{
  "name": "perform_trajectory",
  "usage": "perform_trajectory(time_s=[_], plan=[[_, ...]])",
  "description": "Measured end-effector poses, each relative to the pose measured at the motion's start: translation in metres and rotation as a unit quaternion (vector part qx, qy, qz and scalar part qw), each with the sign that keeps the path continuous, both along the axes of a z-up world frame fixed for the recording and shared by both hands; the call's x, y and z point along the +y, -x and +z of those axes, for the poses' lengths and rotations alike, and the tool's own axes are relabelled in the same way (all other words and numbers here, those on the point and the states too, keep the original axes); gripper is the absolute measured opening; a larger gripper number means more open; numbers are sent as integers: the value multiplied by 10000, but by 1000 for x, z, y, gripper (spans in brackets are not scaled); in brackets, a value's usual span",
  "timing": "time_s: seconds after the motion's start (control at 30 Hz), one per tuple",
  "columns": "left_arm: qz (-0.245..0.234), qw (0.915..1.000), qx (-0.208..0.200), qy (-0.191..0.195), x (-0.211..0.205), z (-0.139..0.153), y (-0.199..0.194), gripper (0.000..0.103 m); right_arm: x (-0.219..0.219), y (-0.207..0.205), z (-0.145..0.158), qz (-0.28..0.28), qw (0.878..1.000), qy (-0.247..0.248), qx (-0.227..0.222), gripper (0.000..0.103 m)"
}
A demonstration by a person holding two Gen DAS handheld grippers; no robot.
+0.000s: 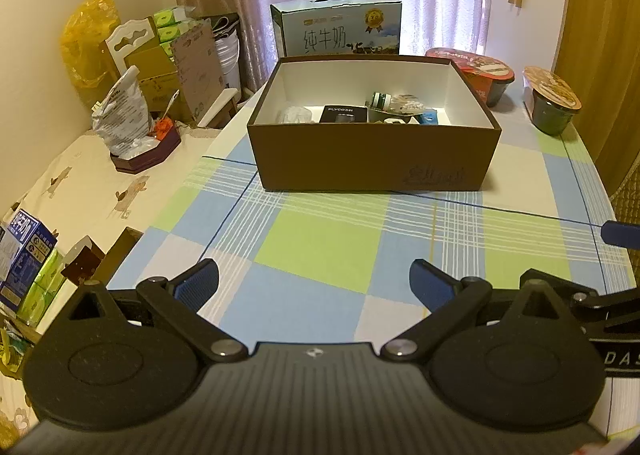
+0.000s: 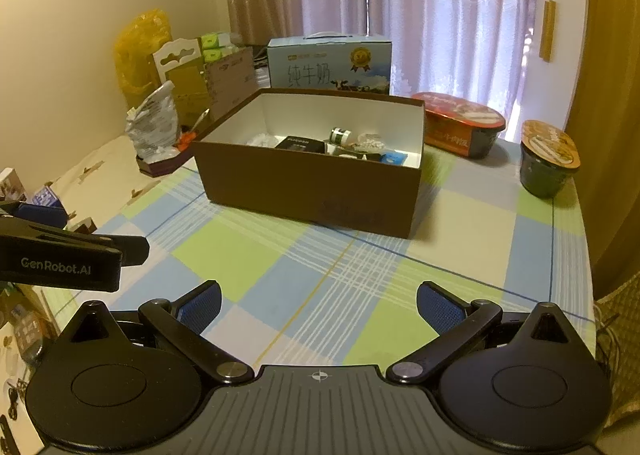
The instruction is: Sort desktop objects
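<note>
Nearest the viewer, the left claw (image 1: 316, 283) hangs over the near edge of the desk (image 1: 320, 247), jaws spread wide, gripping nothing and touching nothing; only checked cloth shows between its blue pads. Right alongside, the right claw (image 2: 318, 305) matches it: fully released, empty, poised above the near part of the cloth. Further in, at the middle of the desk, sits the brown box (image 1: 374, 157), lid off, and the small items are already inside it: a black pack (image 1: 343, 115), a green-capped bottle (image 1: 380, 99), a clear bag of white bits (image 1: 406, 103), a blue packet (image 1: 429, 118) and something white and crumpled (image 1: 294, 114). By the look of it, these are all light; the bottle is rigid and smooth, best pinched across its body, while the bag is soft and would need a gentle squeeze at its bunched top. Toward the far right corner stand the red noodle bowl (image 2: 464, 127) and the dark cup with the orange lid (image 2: 548, 159), probably light and thin-walled, so the walls below the rim are the safer hold. Beyond the far edge stands the milk carton (image 1: 336, 29).
</note>
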State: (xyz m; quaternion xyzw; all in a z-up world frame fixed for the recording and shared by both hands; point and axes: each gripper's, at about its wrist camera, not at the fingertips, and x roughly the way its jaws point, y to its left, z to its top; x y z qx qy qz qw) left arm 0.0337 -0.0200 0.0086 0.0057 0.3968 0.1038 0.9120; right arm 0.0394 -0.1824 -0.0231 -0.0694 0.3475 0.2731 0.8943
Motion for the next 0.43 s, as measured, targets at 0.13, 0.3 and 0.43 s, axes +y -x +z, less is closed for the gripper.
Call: perform_trajectory(time_s=[0.13, 0.3, 0.43], plan=[[52, 10000, 30, 14, -3, -3, 3, 100, -3, 3, -3, 21, 10000, 21, 39, 101], [87, 9999, 80, 25, -7, -7, 8, 100, -7, 5, -5, 18, 10000, -18, 69, 101], [33, 10000, 64, -21, -10, -8, 10, 100, -6, 6, -7, 14, 9999, -43, 90, 101]])
